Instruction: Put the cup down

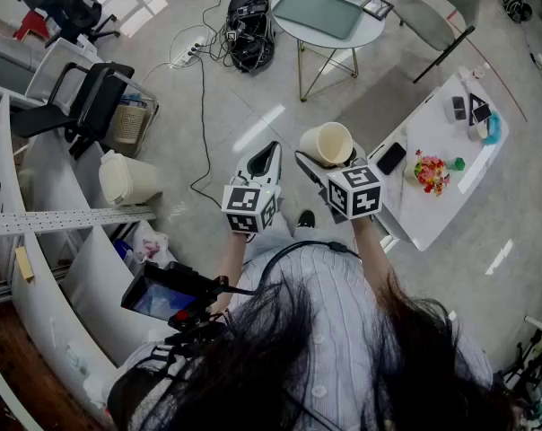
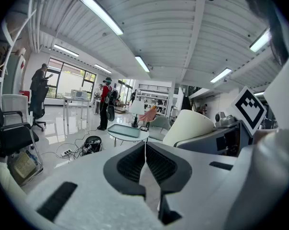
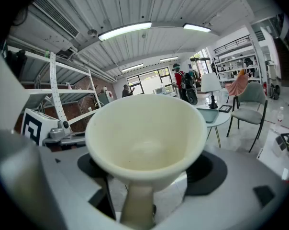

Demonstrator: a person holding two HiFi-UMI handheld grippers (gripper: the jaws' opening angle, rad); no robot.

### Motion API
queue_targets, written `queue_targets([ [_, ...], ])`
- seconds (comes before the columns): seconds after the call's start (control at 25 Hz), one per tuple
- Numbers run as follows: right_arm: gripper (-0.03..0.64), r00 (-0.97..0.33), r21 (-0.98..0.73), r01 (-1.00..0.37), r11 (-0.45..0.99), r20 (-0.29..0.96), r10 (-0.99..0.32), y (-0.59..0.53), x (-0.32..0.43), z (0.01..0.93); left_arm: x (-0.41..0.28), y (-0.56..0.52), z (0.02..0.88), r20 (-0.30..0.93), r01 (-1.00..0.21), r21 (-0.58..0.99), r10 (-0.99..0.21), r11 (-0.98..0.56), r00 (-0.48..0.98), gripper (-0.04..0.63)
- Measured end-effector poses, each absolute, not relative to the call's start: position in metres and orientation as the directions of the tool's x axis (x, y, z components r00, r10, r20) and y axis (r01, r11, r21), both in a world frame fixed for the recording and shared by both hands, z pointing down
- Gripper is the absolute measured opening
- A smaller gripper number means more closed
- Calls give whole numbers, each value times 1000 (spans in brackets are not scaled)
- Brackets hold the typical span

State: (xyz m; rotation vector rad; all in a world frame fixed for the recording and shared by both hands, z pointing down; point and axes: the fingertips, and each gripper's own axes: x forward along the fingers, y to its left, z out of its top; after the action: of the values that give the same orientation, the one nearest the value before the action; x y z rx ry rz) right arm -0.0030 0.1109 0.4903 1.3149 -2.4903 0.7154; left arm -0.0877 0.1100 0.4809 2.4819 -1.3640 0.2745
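Note:
A cream cup (image 1: 326, 144) is held in the air, above the floor and just left of the white table (image 1: 437, 212), with my right gripper (image 1: 332, 162) shut on it. In the right gripper view the cup (image 3: 144, 133) fills the middle, mouth toward the camera, empty inside, with the dark pads on either side of it. My left gripper (image 1: 269, 155) hangs beside it on the left, shut with nothing in it. In the left gripper view its ribbed pads (image 2: 145, 150) meet, and the cup (image 2: 190, 126) shows to the right.
The white table carries a phone (image 1: 390, 158), a small bunch of flowers (image 1: 430, 171) and other small things. A round table (image 1: 329, 12) and a grey chair (image 1: 441, 7) stand farther off. A black chair (image 1: 91, 101), a white bin (image 1: 123, 178) and floor cables (image 1: 202, 106) lie to the left.

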Motion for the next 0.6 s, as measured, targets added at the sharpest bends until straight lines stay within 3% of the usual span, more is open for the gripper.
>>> queue_targets([
  [0.6, 417, -553, -305, -833, 462, 413, -724, 106, 4, 489, -75, 107, 475, 302, -829, 123, -775, -545, 555, 17],
])
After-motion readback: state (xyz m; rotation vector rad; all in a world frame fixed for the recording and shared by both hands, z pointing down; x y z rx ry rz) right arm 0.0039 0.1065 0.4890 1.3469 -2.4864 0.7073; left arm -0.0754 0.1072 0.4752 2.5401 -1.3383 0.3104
